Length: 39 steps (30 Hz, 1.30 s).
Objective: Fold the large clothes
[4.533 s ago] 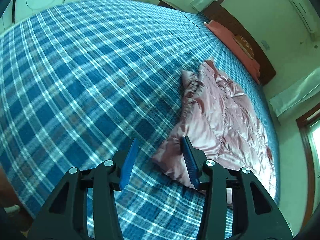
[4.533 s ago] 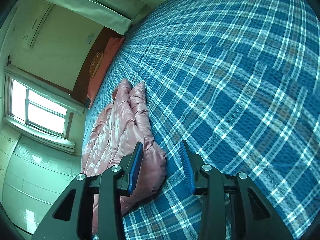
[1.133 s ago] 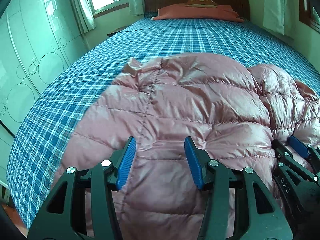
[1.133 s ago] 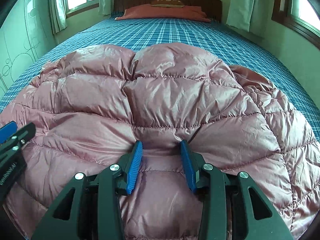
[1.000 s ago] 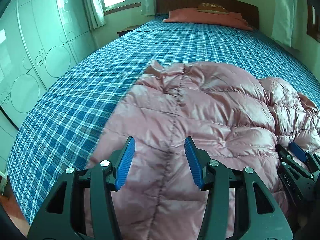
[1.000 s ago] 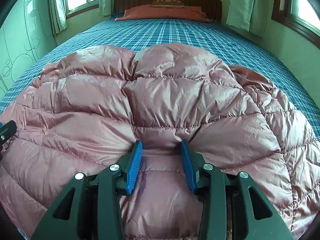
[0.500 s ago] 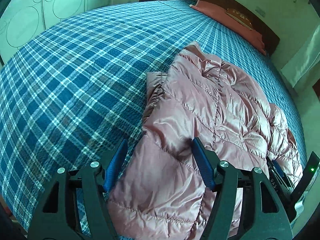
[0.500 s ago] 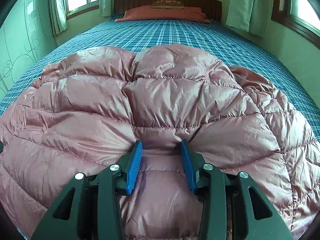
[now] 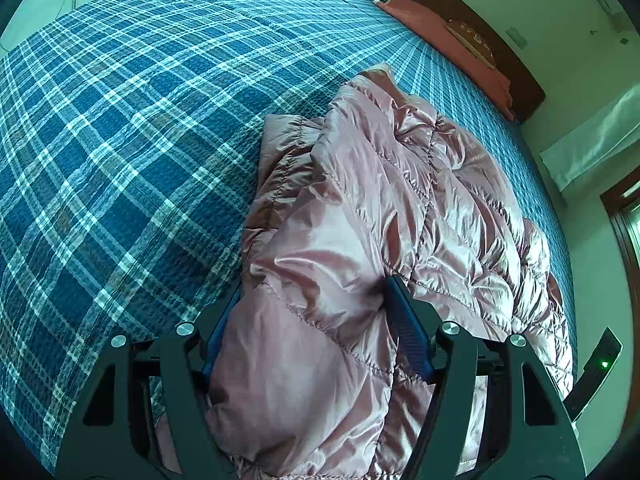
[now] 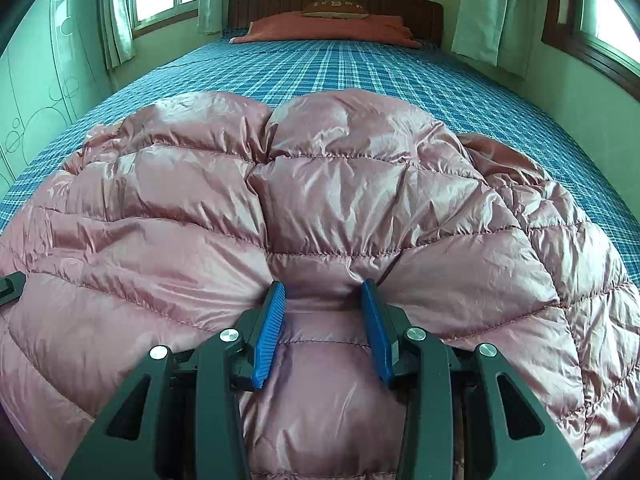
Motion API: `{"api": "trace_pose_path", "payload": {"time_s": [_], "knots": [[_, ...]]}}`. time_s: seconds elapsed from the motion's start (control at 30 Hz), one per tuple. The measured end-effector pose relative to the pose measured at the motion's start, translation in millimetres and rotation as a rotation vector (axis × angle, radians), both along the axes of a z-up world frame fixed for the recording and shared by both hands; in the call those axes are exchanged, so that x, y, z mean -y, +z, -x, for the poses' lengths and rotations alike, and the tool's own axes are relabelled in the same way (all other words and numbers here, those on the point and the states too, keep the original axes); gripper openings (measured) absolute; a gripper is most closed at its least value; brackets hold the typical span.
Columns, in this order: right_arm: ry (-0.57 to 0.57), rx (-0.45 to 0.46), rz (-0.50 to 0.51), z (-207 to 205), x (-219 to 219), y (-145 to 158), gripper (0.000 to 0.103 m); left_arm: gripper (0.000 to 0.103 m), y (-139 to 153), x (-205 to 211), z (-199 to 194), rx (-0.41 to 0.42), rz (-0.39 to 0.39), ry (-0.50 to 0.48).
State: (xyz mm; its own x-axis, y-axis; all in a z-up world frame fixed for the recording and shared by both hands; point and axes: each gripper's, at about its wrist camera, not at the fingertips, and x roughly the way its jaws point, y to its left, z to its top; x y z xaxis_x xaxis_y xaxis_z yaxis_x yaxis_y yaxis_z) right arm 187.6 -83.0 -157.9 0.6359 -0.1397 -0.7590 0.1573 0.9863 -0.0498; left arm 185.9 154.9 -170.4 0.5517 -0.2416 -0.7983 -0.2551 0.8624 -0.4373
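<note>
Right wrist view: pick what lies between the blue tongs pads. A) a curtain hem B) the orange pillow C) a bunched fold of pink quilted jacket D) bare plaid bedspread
C: the right tongs pinch a bunched fold of the pink quilted jacket, the fabric puckering at both pads, while the plaid bedspread shows only beyond the jacket.

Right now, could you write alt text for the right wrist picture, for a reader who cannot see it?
A handheld right gripper pinches a fold of a puffy pink quilted jacket between its blue pads. The jacket lies on a blue plaid bed, with an orange pillow at the wooden headboard.
</note>
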Motion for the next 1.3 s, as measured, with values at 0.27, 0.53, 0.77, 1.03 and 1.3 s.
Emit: {"api": "trace_pose_path", "payload": {"time_s": [0.27,0.53,0.77,1.03,1.3], "knots": [[-0.004,0.0,0.016,-1,-4,-1,0.04,0.063,-3,1,-9,0.009,0.012,-0.013],[-0.004,0.001,0.016,0,-4,-1,0.04,0.062,1,-13,-4,-0.014,0.06,-0.063],[-0.004,0.001,0.015,0,-4,-1,0.04,0.062,-2,-34,9,-0.025,0.154,-0.022],[-0.004,0.001,0.017,0,-4,-1,0.04,0.071,-9,-26,3,-0.005,0.268,-0.082],[-0.006,0.002,0.021,0,-6,0,0.04,0.065,-6,-10,-13,-0.016,0.238,-0.11]]}}
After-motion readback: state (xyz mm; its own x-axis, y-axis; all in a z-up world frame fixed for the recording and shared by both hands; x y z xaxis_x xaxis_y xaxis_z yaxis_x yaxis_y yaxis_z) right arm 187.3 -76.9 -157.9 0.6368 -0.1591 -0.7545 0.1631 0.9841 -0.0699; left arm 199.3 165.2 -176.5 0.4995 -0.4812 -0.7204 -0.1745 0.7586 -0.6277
